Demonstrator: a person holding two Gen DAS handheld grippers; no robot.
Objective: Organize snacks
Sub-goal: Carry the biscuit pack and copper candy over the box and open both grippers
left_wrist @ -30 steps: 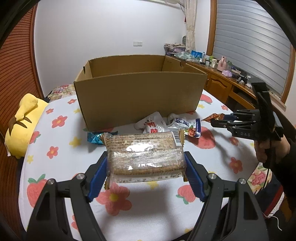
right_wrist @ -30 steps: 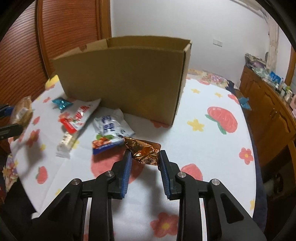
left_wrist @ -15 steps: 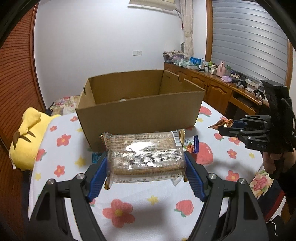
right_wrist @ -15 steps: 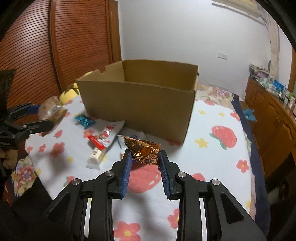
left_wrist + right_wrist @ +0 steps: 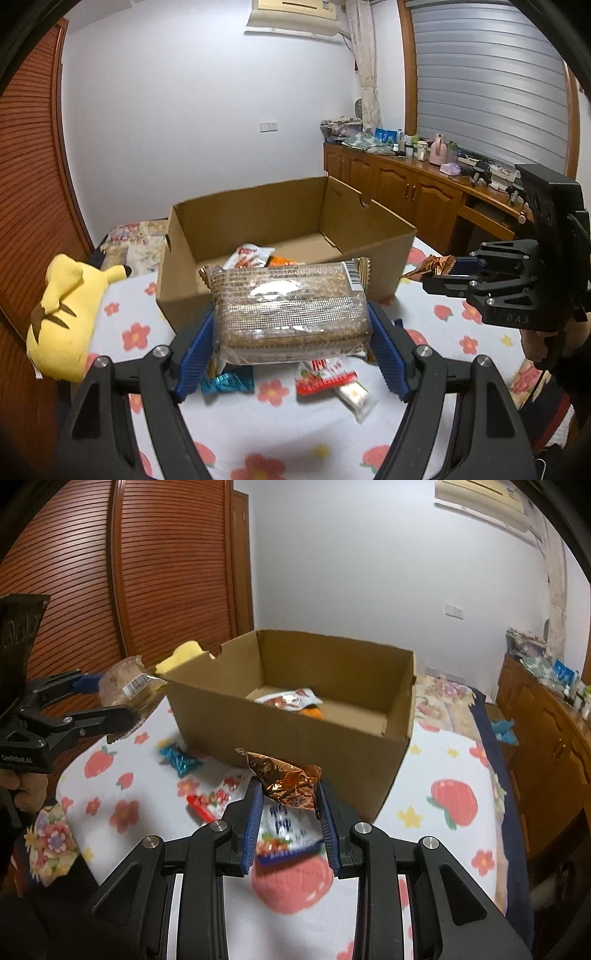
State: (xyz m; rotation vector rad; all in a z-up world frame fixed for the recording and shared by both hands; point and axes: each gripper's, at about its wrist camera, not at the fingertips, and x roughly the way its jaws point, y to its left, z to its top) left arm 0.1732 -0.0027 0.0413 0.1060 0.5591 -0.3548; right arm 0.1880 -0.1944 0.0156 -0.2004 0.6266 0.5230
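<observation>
Left wrist view: the left gripper [image 5: 291, 332] clamps a clear-wrapped biscuit pack [image 5: 291, 310] crosswise between its blue pads, held above the flower-print bed cover [image 5: 280, 439]. Just beyond stands an open cardboard box [image 5: 280, 236] w/ a white-and-red snack bag [image 5: 248, 255] & an orange pack inside. Under the biscuit pack, on the cover: a small blue candy pack [image 5: 229, 382] at left, a red-and-white packet [image 5: 327, 376] at right. At right, the right gripper [image 5: 448, 267] pinches a copper foil packet [image 5: 428, 266] near the box's right corner. A yellow plush toy [image 5: 62, 314] lies far left.

Right wrist view: the right gripper [image 5: 290, 805], jaws narrow, grips the crumpled copper foil packet [image 5: 288, 781] in the air, near side of the box [image 5: 295, 731]. Below it lies a white-and-blue packet [image 5: 284, 834]; red-and-white packet [image 5: 218, 797] & blue candy pack [image 5: 181, 760] to the left. Far left, the left gripper [image 5: 110, 705] holds the biscuit pack [image 5: 129, 686] by the box's left corner. Box contents: snack bag [image 5: 288, 699].
</observation>
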